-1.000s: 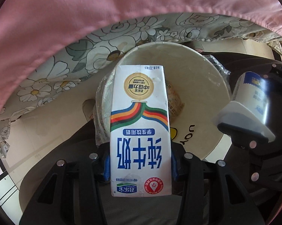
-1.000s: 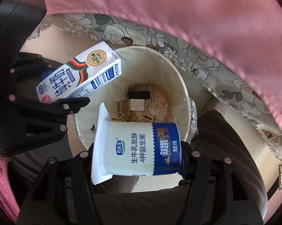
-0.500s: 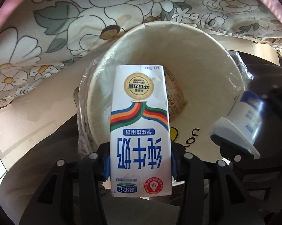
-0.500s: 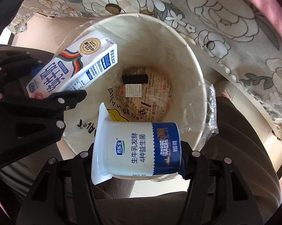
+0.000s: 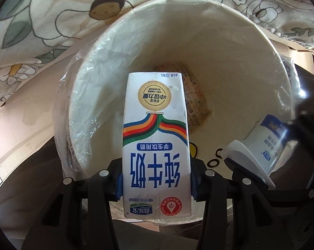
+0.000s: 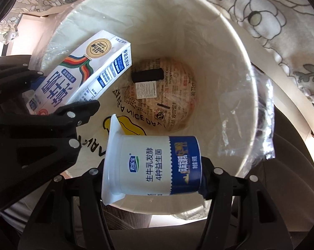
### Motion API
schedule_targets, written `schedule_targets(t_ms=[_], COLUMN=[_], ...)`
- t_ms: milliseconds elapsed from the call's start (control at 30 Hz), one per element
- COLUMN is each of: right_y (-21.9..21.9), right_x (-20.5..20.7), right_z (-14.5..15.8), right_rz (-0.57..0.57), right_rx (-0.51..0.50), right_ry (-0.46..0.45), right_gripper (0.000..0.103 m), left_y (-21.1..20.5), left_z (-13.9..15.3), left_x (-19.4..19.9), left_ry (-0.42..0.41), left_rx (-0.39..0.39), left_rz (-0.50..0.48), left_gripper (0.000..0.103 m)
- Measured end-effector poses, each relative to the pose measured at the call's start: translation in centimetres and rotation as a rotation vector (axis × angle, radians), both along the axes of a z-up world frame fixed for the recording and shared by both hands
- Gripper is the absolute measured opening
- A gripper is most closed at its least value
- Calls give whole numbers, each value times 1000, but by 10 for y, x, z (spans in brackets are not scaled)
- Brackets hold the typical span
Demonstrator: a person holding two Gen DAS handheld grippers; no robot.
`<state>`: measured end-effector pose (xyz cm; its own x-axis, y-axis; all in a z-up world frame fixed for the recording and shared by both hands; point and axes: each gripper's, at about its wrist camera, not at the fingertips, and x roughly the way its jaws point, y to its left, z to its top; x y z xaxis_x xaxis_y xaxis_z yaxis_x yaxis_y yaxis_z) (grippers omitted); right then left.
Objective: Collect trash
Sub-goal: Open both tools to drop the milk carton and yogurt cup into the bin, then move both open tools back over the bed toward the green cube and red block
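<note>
My left gripper (image 5: 155, 179) is shut on a white milk carton (image 5: 155, 143) with rainbow stripes, held over the mouth of a cream paper trash bin (image 5: 230, 48). The carton (image 6: 81, 73) and left gripper (image 6: 52, 112) also show in the right wrist view. My right gripper (image 6: 154, 177) is shut on a white and blue yogurt cup (image 6: 154, 164), lying sideways over the bin's (image 6: 230, 62) near rim. The cup (image 5: 261, 145) shows at the right of the left wrist view. Printed wrappers and a black item (image 6: 147, 75) lie at the bin's bottom.
A clear plastic liner (image 6: 263, 125) hangs over the bin's rim. A floral cloth (image 5: 42, 20) drapes behind the bin, also in the right wrist view (image 6: 282, 31). Pale floor (image 5: 21, 133) shows at the left.
Both grippers have moved closer to the bin and down over its mouth. The pink cloth has left view. Both still hold their items.
</note>
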<state>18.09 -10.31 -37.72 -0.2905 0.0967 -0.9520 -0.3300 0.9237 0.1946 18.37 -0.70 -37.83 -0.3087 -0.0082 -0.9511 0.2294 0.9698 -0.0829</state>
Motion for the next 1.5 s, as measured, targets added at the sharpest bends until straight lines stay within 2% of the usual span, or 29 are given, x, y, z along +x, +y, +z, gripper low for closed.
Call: schedule_targets(t_ms=[300,367,400,633,900,1000,1133,1333,1500], right_y=[3,3,3,4,0,1,-10,-35,-59], right_x=[2,3,4,2,-1,-6,-12,-8,5], right_z=[-16,-13,-12,-14,10,33,81,168,249], right_rz=[-7,-11,-11,-24,-16,20,60,80,45], right_rx=[-16,-9,-5,4,-2,-1,15,31,82], right_ry=[24,26,27,23,0,-47,-142,-329,-496], right_gripper=[61,63,65,66,66,66,66,66,66], left_y=[2,4,6,9,-8,-8,-10,3,17], left_z=[-14,-16,-16,-9,15,37,76,160,238], left_x=[0,1,2,6,-1,-1,-7,-1,19], left_ry=[29,39,40,21,-25,-60,-152,-287,-423], left_rx=[7,1,0,3,12,7,-8,-76,-106], left_rz=[19,32,37,21,-2,-19,-84,-91,-61], left_gripper=[49,53,61,63,63,63,63,63,63])
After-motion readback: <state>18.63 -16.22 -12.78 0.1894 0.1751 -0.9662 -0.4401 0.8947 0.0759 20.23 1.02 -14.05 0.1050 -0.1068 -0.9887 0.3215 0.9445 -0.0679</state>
